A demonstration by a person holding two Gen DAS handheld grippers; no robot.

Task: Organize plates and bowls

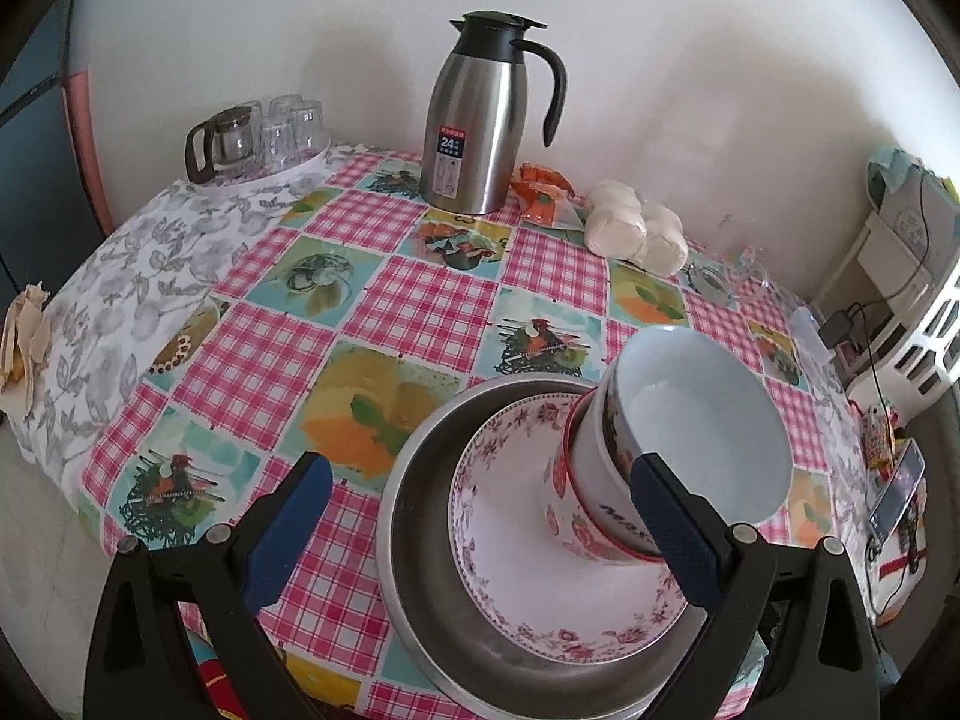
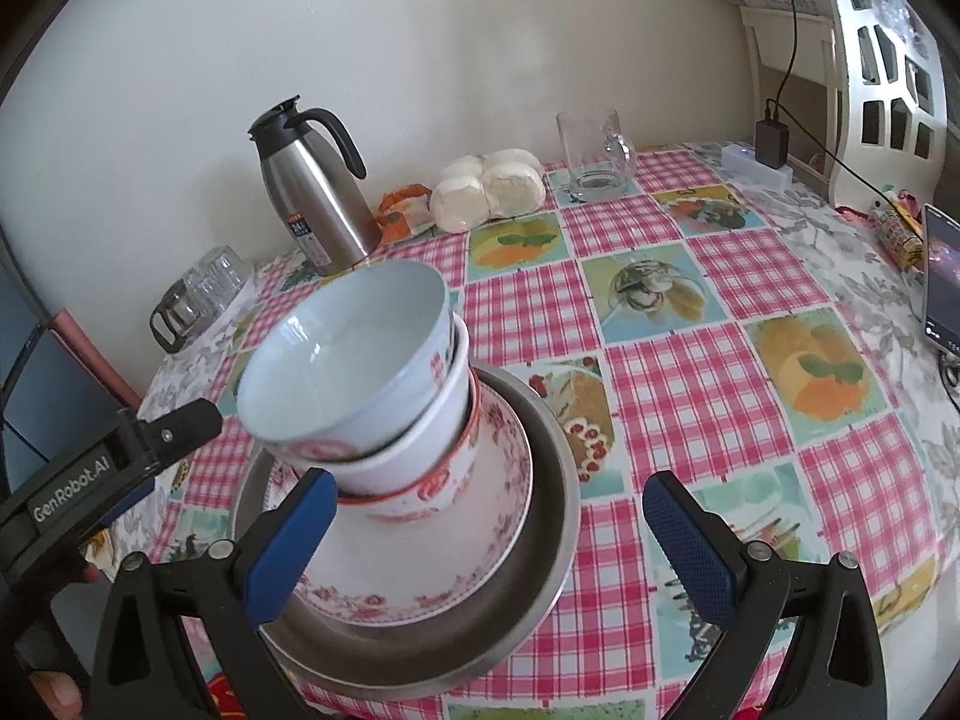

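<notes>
Here, a round table [image 2: 690, 372] under a pink-check cloth stands against a white wall. The nested bowls [image 2: 372, 372] sit on a floral plate [image 2: 420, 558] inside a steel basin [image 2: 540, 540]. Both the left gripper [image 1: 480, 516] and the right gripper [image 2: 486, 528] are spread wide, holding nothing. The flask [image 1: 474, 120] label reads "24"; one gripper reads "GenRobot.AI".

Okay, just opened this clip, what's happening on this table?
A person with tongs in each hand is stacking dishes. Three bowls sit nested, leaning, on a flowered plate inside a metal pan on the checked tablecloth. The left tongs and right tongs are both open beside the stack, gripping nothing. A steel jug, buns and glasses stand by the wall.
</notes>
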